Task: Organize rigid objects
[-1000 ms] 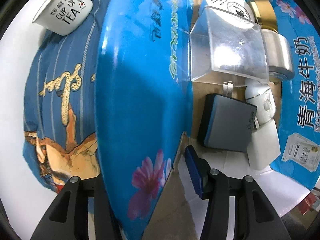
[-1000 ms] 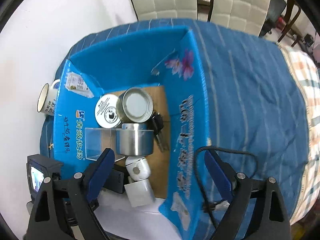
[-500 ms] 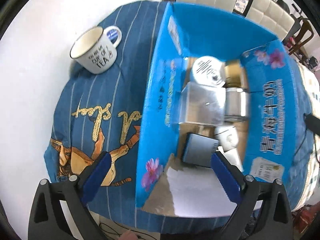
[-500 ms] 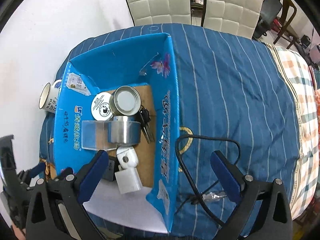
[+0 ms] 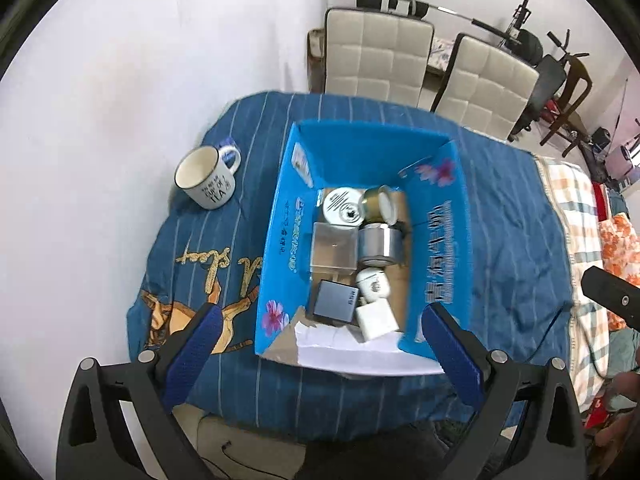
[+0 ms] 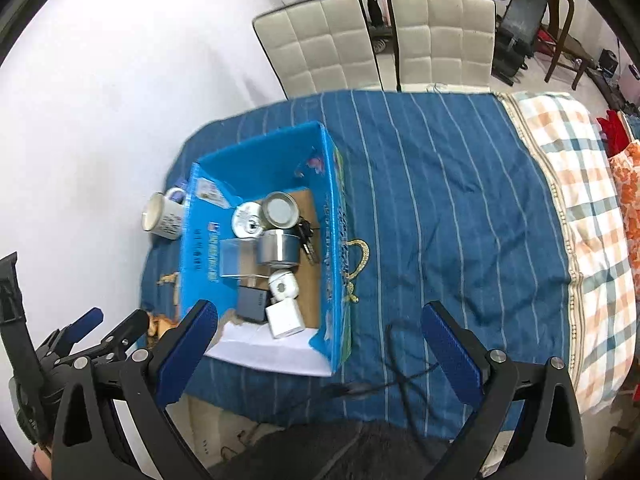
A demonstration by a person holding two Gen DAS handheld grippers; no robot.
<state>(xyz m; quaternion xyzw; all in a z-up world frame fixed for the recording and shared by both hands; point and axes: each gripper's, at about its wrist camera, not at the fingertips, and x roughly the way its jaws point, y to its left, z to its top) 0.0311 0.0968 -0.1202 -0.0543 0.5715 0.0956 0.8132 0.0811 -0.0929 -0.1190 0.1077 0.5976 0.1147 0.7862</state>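
Note:
A blue cardboard box stands open on a blue striped cloth. Inside lie a clear plastic box, a steel tin, a white round tin, a gold tape roll, a dark grey case, white adapters and keys. A white "cup of tea" mug stands left of the box. My left gripper is open and empty, high above the box's near end. My right gripper is open and empty, raised over the near edge.
A black cable lies on the cloth right of the box. Two white padded chairs stand behind the table. A checked blanket covers the right side. A white wall is at the left.
Both grippers have pulled back and up away from the box. The left gripper, earlier down beside the box wall, has opened wide and now sees the whole box.

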